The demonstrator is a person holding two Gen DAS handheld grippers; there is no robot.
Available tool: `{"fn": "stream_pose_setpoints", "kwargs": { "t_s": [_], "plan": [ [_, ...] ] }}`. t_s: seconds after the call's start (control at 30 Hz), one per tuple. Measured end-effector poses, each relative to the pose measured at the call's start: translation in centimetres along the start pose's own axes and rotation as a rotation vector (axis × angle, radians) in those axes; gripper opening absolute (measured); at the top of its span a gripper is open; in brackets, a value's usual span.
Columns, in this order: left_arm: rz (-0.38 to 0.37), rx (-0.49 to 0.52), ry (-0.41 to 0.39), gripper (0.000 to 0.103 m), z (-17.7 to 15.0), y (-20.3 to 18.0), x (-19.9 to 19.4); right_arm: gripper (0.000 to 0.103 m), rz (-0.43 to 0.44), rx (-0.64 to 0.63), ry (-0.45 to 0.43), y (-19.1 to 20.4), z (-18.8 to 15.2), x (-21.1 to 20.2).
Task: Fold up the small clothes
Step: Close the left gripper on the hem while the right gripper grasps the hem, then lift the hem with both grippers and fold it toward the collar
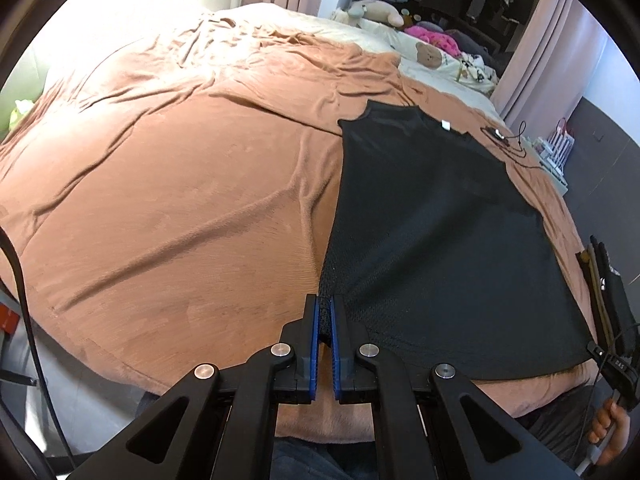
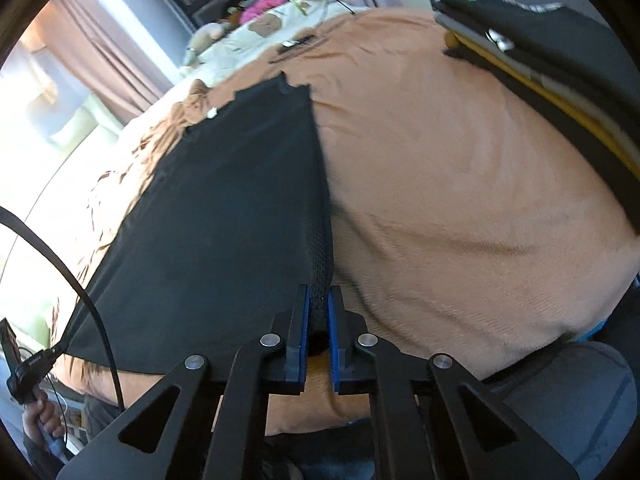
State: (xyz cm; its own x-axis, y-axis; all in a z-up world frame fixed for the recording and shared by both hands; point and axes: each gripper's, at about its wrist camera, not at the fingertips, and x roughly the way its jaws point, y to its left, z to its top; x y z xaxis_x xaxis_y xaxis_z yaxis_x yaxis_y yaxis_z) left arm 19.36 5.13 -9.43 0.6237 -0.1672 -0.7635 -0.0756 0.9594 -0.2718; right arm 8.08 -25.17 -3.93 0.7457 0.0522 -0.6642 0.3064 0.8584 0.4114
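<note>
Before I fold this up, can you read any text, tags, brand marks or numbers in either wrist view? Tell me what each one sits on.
Nothing readable in either view.
White tag at the neckline of the black garment: too small to tell whether it carries print.
Pale marks on the other gripper's body at the left view's right edge: characters, too blurred to read.
Dark items stacked on the brown blanket: a white mark, unreadable.

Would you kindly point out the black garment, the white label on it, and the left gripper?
black garment point(image 1: 440, 240), left wrist view, middle of the fabric.
white label point(image 1: 445, 124), left wrist view, at the neckline.
left gripper point(image 1: 325, 312), left wrist view, between the fingertips.
</note>
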Motion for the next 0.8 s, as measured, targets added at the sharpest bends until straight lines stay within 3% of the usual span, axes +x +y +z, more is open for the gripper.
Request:
{"fn": "stream_pose_setpoints", "kwargs": {
  "t_s": [0.8],
  "plan": [
    [-0.043,-0.044,-0.113,0.005,-5.5,2.7,-8.8,0.003,0.119,-0.150,-0.135,1.6,-3.8,-11.1]
  ]
}}
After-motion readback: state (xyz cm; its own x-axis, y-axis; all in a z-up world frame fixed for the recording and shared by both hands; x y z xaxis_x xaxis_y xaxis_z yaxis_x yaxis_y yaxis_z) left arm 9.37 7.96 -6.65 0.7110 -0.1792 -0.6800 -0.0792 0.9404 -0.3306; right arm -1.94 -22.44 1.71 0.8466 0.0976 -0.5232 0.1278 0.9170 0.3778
